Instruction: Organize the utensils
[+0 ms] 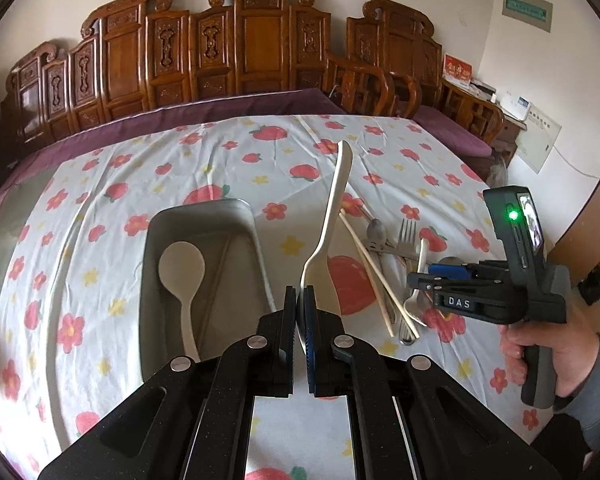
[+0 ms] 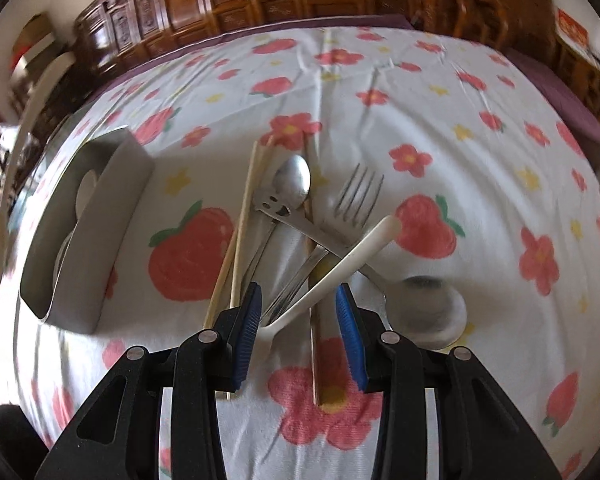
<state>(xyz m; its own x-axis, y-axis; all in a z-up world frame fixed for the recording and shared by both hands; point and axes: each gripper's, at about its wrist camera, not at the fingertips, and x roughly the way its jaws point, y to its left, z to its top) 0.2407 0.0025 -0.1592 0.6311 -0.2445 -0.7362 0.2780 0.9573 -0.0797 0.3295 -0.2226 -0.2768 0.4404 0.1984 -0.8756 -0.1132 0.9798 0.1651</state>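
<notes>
My left gripper (image 1: 300, 300) is shut on the bowl edge of a cream spoon (image 1: 332, 216), held in the air with its handle pointing up and away. To its left a metal tray (image 1: 240, 240) holds another cream spoon (image 1: 182, 268). My right gripper (image 2: 300, 320) hangs open just above a utensil pile. The slanted handle of a white spoon (image 2: 340, 264) lies between its blue pads (image 2: 350, 336) without touching them. The pile also has pale chopsticks (image 2: 240, 232), a metal spoon (image 2: 294, 180) and a fork (image 2: 356, 196). The right gripper (image 1: 420, 278) also shows in the left wrist view, over the pile.
A flowered cloth (image 2: 420, 100) covers the table. A second metal spoon's bowl (image 2: 428, 304) lies right of the right gripper. The tray (image 2: 100, 240) stands left of the pile. Carved wooden chairs (image 1: 260, 40) line the far edge. A hand (image 1: 552, 356) holds the right gripper.
</notes>
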